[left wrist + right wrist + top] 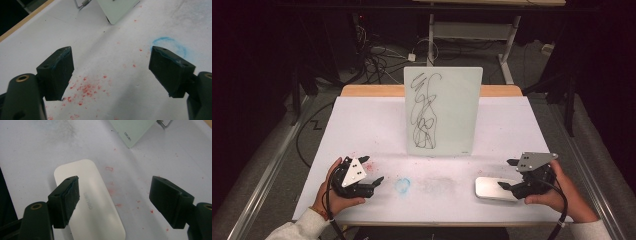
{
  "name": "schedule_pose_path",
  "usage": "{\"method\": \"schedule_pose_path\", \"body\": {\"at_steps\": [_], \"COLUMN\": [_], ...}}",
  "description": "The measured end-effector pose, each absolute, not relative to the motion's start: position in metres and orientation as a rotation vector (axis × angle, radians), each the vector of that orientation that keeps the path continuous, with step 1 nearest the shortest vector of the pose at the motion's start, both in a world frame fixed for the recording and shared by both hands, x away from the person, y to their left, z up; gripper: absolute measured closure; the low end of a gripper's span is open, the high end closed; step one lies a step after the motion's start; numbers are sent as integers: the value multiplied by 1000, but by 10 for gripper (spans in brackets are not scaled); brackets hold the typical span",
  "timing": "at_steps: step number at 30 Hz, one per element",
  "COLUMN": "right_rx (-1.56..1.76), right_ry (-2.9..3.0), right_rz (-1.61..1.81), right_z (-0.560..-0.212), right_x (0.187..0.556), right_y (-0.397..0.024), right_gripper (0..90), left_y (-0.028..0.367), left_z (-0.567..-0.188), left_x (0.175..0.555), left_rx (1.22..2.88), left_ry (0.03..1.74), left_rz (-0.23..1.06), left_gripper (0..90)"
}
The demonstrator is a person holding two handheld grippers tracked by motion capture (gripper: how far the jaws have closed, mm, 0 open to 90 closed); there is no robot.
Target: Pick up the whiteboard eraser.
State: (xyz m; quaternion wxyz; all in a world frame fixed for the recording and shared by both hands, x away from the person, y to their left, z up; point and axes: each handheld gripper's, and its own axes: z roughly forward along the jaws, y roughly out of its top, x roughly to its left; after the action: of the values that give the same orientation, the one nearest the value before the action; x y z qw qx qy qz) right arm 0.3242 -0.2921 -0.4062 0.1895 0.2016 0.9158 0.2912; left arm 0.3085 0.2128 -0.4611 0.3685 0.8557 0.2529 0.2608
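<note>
A small whiteboard stands upright at the middle of the table, covered in black scribbles; its lower corner and its other lower corner show in the gripper views. A white rounded eraser lies flat at the front right, also seen as the eraser under my right jaws. My right gripper is open just right of it, with one jaw over its edge. My left gripper is open at the front left, holding nothing, above red specks.
A blue ring smudge marks the white table cover between my hands, with a grey smear beside it. The wooden table edge runs behind the board. Cables and table legs lie on the floor beyond.
</note>
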Motion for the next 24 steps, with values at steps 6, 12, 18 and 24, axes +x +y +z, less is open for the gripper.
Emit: {"method": "schedule_pose_path", "body": {"at_steps": [6,12,18,24], "right_rx": [523,498,456,435], "right_ry": [2620,2665,2732,2797], "right_rz": [780,759,678,598], "right_z": [-412,-416,-424,-433], "right_x": [325,324,325,329], "right_y": [-287,-284,-278,-274], "right_gripper": [253,252,245,233], "left_y": [213,213,212,211], "left_z": [-462,-462,-463,-464], "left_x": [309,309,309,310], "left_rx": [2202,2204,2215,2229], "left_ry": [655,653,649,641], "left_rz": [667,663,656,649], "left_gripper": [193,193,193,193]}}
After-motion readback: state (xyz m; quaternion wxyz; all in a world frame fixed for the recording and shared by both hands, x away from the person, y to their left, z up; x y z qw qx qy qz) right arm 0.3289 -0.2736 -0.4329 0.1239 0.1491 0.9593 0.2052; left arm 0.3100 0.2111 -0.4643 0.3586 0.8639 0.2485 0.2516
